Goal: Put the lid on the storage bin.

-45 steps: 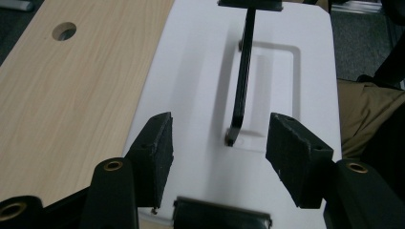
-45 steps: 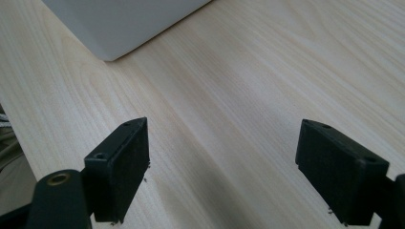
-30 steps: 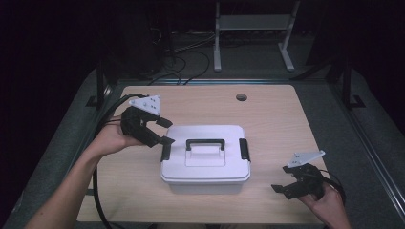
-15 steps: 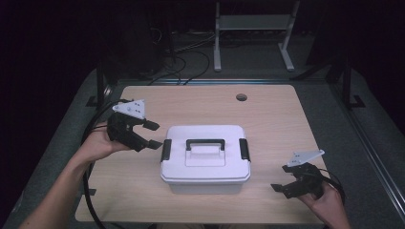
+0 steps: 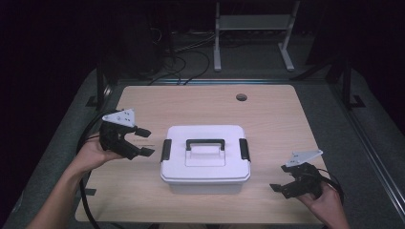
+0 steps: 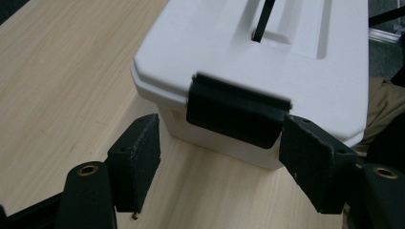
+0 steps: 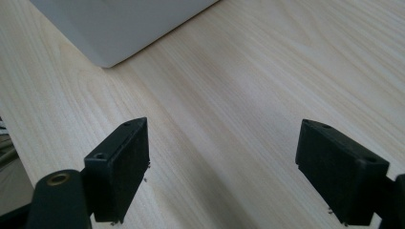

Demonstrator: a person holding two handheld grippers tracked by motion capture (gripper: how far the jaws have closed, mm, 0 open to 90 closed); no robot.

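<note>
Two grippers flank the white box [image 5: 205, 157] sitting mid-table, long axis running left to right. The left gripper [image 5: 138, 140] is the nearer one: its fingers [image 6: 136, 164] have just been spreading and stand released, nothing between them, with the box's left latch [image 6: 236, 117] dead ahead, just beyond the tips. The right gripper [image 5: 282, 186] waits low at the near right, fingers released over bare table [image 7: 248, 86].
</note>
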